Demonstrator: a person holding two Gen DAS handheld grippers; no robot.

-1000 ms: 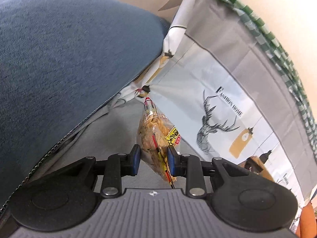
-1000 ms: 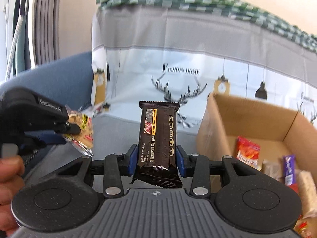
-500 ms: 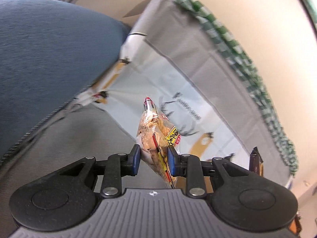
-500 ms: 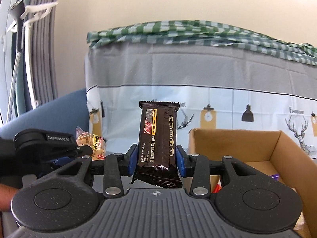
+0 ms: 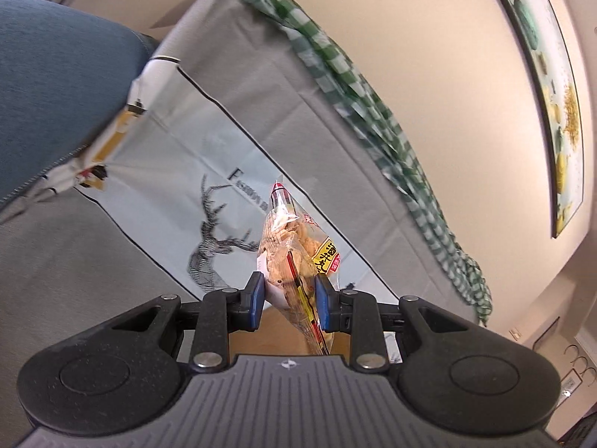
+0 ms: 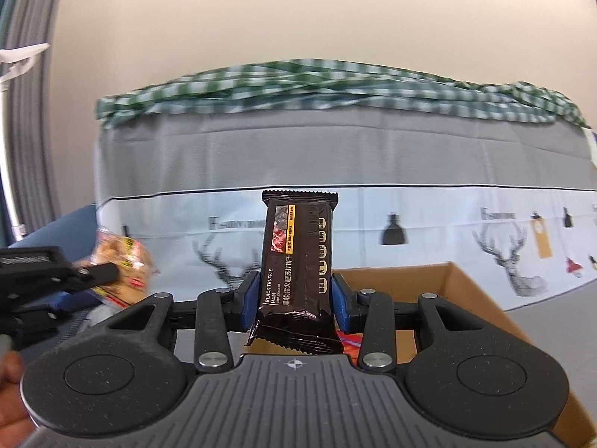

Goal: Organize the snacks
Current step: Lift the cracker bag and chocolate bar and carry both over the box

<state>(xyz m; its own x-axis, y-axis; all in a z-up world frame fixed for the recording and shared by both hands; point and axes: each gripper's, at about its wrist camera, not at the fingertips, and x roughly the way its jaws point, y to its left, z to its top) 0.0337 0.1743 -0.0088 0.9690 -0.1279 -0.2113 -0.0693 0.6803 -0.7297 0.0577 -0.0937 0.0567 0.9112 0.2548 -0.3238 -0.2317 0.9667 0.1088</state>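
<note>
My left gripper (image 5: 288, 288) is shut on a clear bag of tan snacks (image 5: 294, 250) with a yellow and red label, held upright between the blue pads. In the right wrist view that same snack bag (image 6: 121, 261) and the left gripper (image 6: 95, 272) show at the left edge, blurred. My right gripper (image 6: 296, 291) is shut on a dark brown cracker packet (image 6: 298, 261) marked Black Truffle Ham, standing upright. A cardboard box (image 6: 459, 283) lies just beyond the right gripper; only a bit of red wrapper (image 6: 345, 343) shows inside.
A sofa back draped in grey cloth with deer prints (image 6: 373, 171) fills the background, with a green checked cloth (image 6: 335, 82) along its top. A blue cushion (image 5: 56, 74) is at the left. A framed picture (image 5: 552, 86) hangs on the beige wall. A hand (image 6: 11, 392) holds the left gripper.
Both grippers have risen and tilted upward with their snacks still gripped. The box has sunk low in the right view, and the left view has swung from the blue cushion to wall and picture.
</note>
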